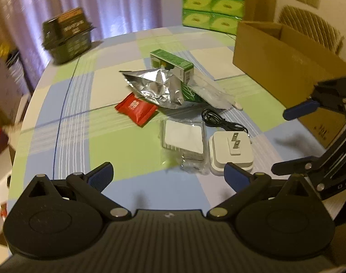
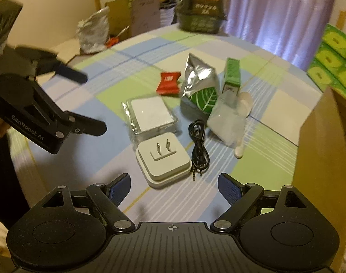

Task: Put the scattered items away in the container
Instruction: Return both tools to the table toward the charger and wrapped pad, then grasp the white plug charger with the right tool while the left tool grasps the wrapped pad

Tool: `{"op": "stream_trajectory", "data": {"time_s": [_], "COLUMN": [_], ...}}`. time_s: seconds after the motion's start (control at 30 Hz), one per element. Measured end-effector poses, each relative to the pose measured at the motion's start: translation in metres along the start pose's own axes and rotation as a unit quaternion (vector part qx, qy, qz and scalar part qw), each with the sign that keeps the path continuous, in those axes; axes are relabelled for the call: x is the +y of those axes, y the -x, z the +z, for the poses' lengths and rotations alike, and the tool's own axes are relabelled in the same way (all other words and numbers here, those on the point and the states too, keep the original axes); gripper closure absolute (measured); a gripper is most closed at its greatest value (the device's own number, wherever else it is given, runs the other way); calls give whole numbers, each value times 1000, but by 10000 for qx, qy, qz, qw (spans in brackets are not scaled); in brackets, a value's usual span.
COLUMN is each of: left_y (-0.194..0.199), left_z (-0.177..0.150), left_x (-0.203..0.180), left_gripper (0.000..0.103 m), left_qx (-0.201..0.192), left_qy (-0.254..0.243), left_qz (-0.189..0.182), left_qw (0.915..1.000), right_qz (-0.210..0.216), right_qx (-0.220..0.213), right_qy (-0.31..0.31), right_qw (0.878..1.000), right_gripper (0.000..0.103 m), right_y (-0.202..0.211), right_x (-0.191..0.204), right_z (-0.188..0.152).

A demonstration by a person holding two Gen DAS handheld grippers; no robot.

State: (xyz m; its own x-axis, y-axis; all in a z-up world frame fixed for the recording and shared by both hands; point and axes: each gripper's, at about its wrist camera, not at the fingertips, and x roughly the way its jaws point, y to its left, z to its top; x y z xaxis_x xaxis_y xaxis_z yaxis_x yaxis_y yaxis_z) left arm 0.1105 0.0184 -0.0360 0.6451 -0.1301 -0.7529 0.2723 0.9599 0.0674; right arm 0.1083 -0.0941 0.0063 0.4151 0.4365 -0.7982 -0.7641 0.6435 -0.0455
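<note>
Nearest in the right wrist view, the right gripper (image 2: 174, 188) hangs low over the table with its fingers spread wide and nothing between them. Beside it on the left, the left gripper (image 1: 169, 176) is likewise spread and empty; in the right wrist view it shows from the side at the left edge, above the checked tablecloth (image 2: 113, 163).

Just beyond the right gripper lies a white plug adapter (image 2: 163, 159), prongs up, with a coiled black audio cable (image 2: 199, 147) touching its right side. Behind the adapter sits a white square item in clear wrapping (image 2: 151, 116). To the right, a clear plastic bag (image 2: 227, 122) lies over a white spoon-like utensil (image 2: 241, 125). Farther back are a red sachet (image 2: 169, 84), a crumpled silver and green foil pouch (image 2: 200, 86) and a small green carton (image 2: 232, 77) leaning against it.

The cardboard box (image 1: 286, 52), which I take to be the container, stands open at the right edge of the table, well apart from the pile. Judging by this, the tidying has hardly begun: every scattered item is on the cloth and neither gripper holds anything.

The box's inside is hidden from both cameras, so I cannot tell whether anything is in it; the right wrist view shows only its near wall. Both pictures are blurred, so the print on the sachet and carton cannot be read. At the far end of the table stand a dark box (image 2: 200, 11) and stacked green packs (image 1: 212, 2), probably not part of the job.
</note>
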Motion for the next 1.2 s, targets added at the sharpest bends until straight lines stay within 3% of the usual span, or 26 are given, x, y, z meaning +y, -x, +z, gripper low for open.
{"op": "stream_trajectory", "data": {"time_s": [0.2, 0.23, 0.27, 0.6, 0.77, 1.2], "left_y": [-14, -15, -16, -24, -28, -31], "left_z": [0, -1, -2, -6, -3, 4], "left_x": [2, 2, 3, 9, 9, 8], "left_gripper": [2, 2, 2, 2, 2, 2], "left_qx": [-69, -87, -96, -159, -182, -169], "left_qy": [-284, -295, -304, -309, -274, -400], "left_qz": [-137, -149, -159, -288, -360, -300], "left_qw": [9995, 9994, 9994, 9990, 9988, 9986], "right_qz": [285, 336, 386, 755, 828, 758], "right_qx": [110, 142, 196, 390, 403, 262], "right_qy": [432, 524, 628, 1433, 1306, 1736], "right_qw": [9986, 9980, 9971, 9860, 9871, 9815], "right_gripper": [15, 27, 32, 31, 32, 30], "right_y": [-25, -29, -34, -67, -71, -77], "right_x": [-3, -3, -3, 1, -4, -1], "right_z": [8, 9, 11, 24, 31, 31]}}
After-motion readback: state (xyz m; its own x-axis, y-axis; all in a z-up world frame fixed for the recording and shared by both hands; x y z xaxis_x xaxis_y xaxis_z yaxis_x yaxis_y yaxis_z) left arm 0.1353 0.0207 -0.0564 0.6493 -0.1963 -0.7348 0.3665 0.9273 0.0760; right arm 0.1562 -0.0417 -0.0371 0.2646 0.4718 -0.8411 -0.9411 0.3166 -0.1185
